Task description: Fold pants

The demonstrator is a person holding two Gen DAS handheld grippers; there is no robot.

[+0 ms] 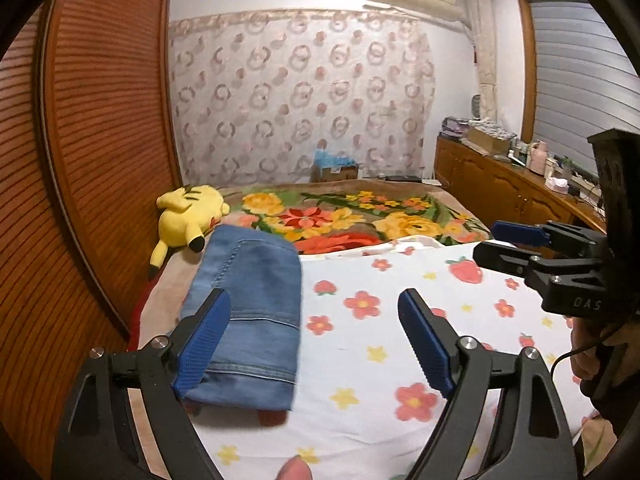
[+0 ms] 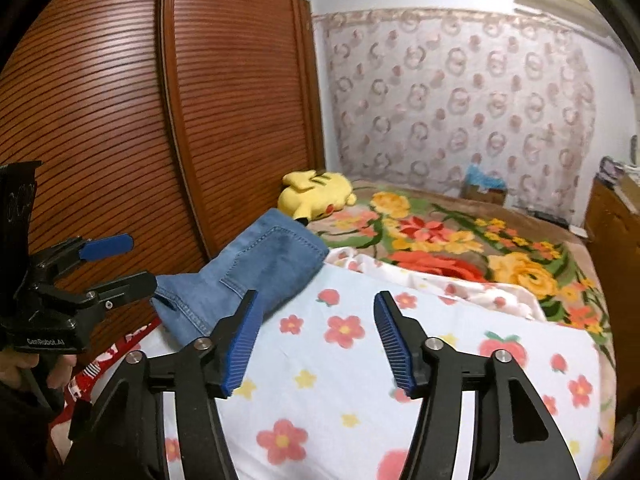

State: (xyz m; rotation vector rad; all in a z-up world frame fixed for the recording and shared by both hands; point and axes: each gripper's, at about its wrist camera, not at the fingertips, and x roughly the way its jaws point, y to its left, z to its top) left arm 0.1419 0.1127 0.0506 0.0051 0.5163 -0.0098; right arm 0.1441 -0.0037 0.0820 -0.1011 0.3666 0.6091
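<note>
- one pair of folded jeans [image 1: 248,312] lying on the bed's flowery sheet [image 1: 360,360], near the wardrobe side
- two tongs, left tongs [image 1: 316,344] and right tongs [image 2: 316,344], both spread, holding nothing
- one yellow plush [image 1: 188,212] behind

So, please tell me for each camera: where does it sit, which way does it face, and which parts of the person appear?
Left wrist: on the left gripper, facing along the bed at the folded jeans; jaws open, right gripper and a hand at right.
Right wrist: on the right gripper, facing across the bed toward the wardrobe; jaws open, left gripper at left.
Shared: jeans, yellow plush toy, floral blanket.
</note>
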